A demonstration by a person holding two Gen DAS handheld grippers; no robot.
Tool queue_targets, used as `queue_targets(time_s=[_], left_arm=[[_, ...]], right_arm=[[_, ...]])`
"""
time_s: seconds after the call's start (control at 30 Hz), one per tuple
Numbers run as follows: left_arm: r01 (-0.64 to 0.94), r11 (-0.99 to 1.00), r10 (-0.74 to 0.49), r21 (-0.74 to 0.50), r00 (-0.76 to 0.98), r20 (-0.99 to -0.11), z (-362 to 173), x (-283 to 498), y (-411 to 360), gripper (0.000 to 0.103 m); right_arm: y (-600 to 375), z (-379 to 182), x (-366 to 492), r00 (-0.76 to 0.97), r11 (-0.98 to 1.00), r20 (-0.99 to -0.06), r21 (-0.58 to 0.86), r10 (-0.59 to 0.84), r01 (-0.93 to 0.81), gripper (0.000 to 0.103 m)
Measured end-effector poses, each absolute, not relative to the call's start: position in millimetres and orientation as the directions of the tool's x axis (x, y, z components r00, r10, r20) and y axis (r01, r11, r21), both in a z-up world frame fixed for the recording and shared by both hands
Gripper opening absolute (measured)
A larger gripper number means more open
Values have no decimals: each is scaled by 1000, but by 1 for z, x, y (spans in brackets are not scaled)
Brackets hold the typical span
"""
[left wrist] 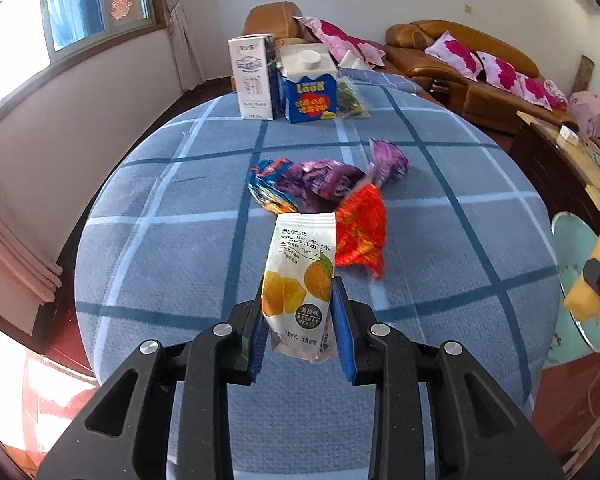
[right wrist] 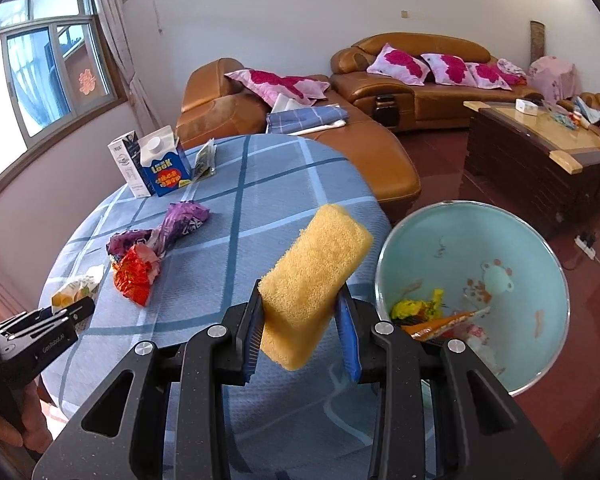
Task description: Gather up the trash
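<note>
My left gripper (left wrist: 298, 292) is shut on a white snack packet with orange fruit print (left wrist: 300, 280), held just above the blue plaid table (left wrist: 160, 280). Beyond it lie a red wrapper (left wrist: 360, 236), a purple wrapper (left wrist: 324, 180) and a blue-orange wrapper (left wrist: 266, 188). My right gripper (right wrist: 300, 308) is shut on a yellow sponge (right wrist: 314, 280) over the table's right edge. A light blue bin (right wrist: 520, 248) stands right of the table with some trash inside. The left gripper (right wrist: 66, 312) with its packet shows at the left of the right wrist view.
A white milk carton (left wrist: 254, 76), a blue carton (left wrist: 310, 88) and a small clear packet (left wrist: 350, 100) stand at the table's far edge. Brown sofas with pink cushions (right wrist: 420, 76) and a wooden coffee table (right wrist: 540, 148) lie beyond. A window (left wrist: 80, 4) is on the left.
</note>
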State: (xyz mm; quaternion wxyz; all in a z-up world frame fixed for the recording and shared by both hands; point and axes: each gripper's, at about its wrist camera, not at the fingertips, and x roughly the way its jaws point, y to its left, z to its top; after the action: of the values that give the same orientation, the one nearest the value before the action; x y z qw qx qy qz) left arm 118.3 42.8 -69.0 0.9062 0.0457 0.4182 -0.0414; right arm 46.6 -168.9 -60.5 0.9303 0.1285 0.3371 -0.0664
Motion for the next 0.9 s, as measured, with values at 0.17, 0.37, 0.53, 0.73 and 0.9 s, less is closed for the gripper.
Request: queue_targets(time_s=[0.17, 0.37, 0.53, 0.73, 0.9], left_arm=[[146, 986, -40, 74, 654, -756, -67, 110, 25, 29], [170, 981, -47, 91, 667, -743, -60, 100, 9, 29], [190, 976, -56, 102, 682, -730, -55, 93, -3, 29], [219, 969, -73, 112, 690, -720, -49, 84, -19, 29], [244, 963, -89, 118, 697, -711, -44, 77, -31, 29]], right_arm=[[-178, -63, 38, 765, 954, -643, 201, -41, 220, 34], [-188, -64, 28, 766, 951, -640, 202, -53, 235, 34], [-197, -67, 17, 758, 949, -648, 188, -72, 252, 34], [-207, -70, 6, 739, 950, -666, 155, -104, 273, 34], [-217, -70, -2, 735, 943, -668, 154, -121, 295, 34]])
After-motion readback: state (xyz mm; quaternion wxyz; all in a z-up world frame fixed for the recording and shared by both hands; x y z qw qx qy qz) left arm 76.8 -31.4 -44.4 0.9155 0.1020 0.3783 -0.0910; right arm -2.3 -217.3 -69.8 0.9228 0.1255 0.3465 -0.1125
